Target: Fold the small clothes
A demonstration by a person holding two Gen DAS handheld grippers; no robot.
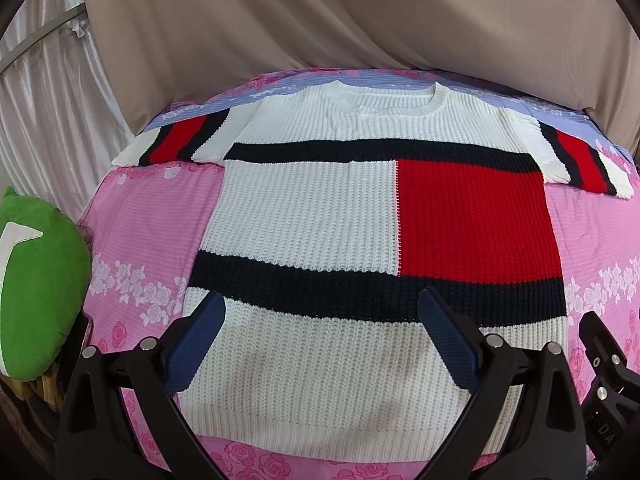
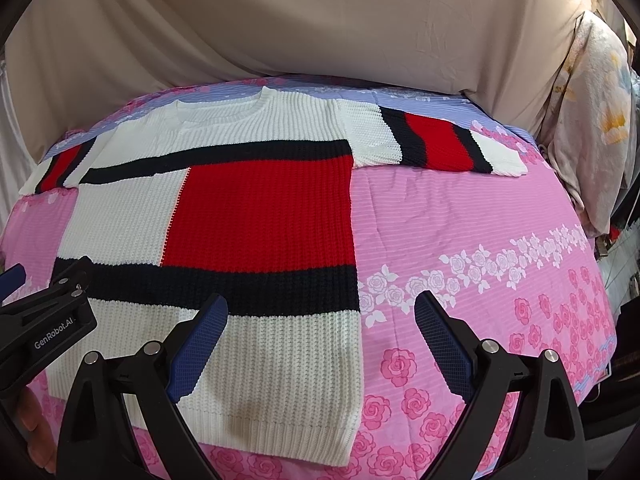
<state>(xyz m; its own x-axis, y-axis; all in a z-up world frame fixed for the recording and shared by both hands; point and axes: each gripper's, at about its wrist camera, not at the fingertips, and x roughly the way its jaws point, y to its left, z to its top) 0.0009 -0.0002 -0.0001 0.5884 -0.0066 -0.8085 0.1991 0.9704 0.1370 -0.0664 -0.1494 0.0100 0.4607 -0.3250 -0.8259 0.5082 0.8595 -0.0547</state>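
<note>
A knit sweater (image 1: 320, 208), white with navy bands and a red block, lies flat and spread out on the pink floral bedspread (image 1: 132, 216), both short sleeves out to the sides. It also shows in the right wrist view (image 2: 240, 208). My left gripper (image 1: 322, 316) is open and empty, hovering over the sweater's lower hem. My right gripper (image 2: 322, 316) is open and empty, over the sweater's bottom right corner and the bedspread (image 2: 480, 240). The left gripper (image 2: 44, 312) also shows at the left edge of the right wrist view; part of the right gripper (image 1: 604, 360) shows in the left wrist view.
A green cushion (image 1: 36, 292) sits at the bed's left edge. A beige drape (image 1: 320, 20) hangs behind the bed. A floral pillow (image 2: 592, 120) stands at the right side. White curtain (image 1: 44, 120) hangs at the left.
</note>
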